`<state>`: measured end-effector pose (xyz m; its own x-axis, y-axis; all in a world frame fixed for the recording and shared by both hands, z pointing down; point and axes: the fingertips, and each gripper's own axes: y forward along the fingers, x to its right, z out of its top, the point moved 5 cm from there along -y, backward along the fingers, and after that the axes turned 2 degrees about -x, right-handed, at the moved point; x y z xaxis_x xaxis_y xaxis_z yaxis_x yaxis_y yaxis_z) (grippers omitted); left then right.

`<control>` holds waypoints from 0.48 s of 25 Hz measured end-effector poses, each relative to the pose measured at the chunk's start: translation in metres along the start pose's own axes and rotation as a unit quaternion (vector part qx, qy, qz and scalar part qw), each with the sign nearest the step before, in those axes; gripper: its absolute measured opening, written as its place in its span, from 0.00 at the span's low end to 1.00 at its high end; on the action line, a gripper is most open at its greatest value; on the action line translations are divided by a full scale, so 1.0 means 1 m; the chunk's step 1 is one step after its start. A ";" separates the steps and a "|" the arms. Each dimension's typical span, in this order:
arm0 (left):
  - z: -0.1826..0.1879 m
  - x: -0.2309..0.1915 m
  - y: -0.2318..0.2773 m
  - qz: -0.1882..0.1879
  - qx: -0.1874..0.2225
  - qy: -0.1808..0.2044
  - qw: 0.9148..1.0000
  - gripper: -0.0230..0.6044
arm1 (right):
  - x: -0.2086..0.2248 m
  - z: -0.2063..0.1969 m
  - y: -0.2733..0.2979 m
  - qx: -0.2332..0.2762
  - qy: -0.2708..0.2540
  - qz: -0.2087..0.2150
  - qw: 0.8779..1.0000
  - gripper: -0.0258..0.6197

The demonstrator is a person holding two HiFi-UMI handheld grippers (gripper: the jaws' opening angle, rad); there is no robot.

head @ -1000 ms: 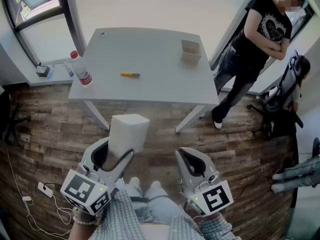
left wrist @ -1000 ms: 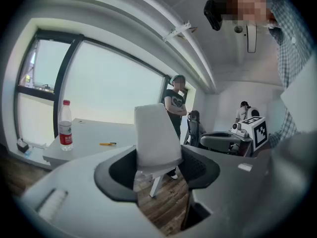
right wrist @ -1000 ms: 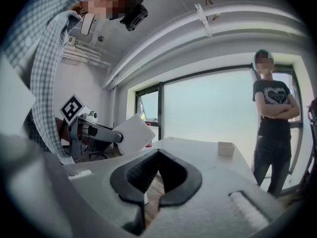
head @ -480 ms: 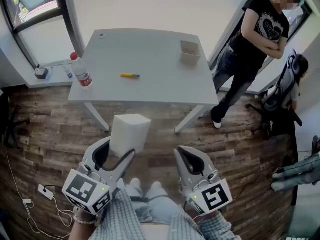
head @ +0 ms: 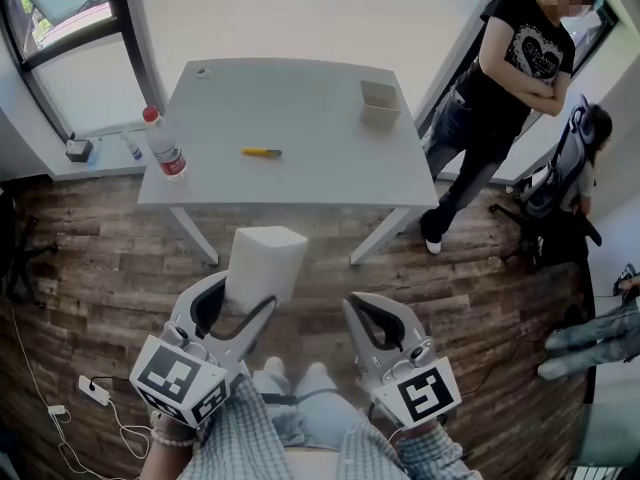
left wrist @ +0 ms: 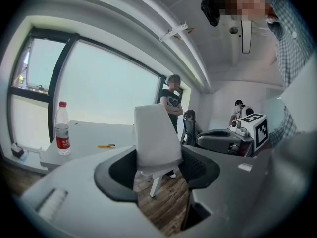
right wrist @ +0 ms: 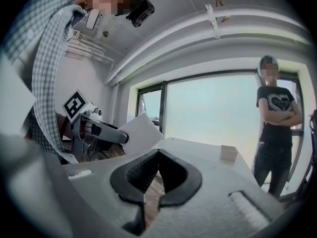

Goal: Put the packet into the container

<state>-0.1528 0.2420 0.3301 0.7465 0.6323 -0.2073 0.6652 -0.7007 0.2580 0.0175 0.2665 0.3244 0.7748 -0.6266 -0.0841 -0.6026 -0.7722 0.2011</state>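
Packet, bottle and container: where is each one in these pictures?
packet (head: 265,266), head view, middle of its white front face.
bottle (head: 167,155), head view, on its red label.
container (head: 381,113), head view, its near wall.

On the table (head: 300,108), a bottle (head: 165,148) stands left, a container (head: 380,100) right.

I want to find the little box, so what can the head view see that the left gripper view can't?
Only the head view shows the small container on the table and a white power strip on the floor. Only the left gripper view shows the ceiling. Both show the white packet clamped in the left gripper, the bottle and the yellow pen-like thing.
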 end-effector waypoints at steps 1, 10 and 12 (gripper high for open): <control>-0.001 0.000 -0.001 -0.003 -0.001 0.003 1.000 0.44 | -0.002 0.000 0.000 0.000 0.001 -0.003 1.000 0.04; -0.006 -0.009 -0.018 -0.020 -0.003 0.016 1.000 0.44 | -0.019 0.001 0.003 0.006 -0.009 -0.029 1.000 0.04; -0.006 -0.010 -0.022 -0.023 0.000 0.019 1.000 0.44 | -0.024 0.001 0.002 0.007 -0.006 -0.031 0.999 0.04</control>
<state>-0.1747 0.2535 0.3321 0.7141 0.6758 -0.1826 0.6986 -0.6709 0.2489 -0.0031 0.2800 0.3256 0.8084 -0.5786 -0.1081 -0.5561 -0.8110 0.1817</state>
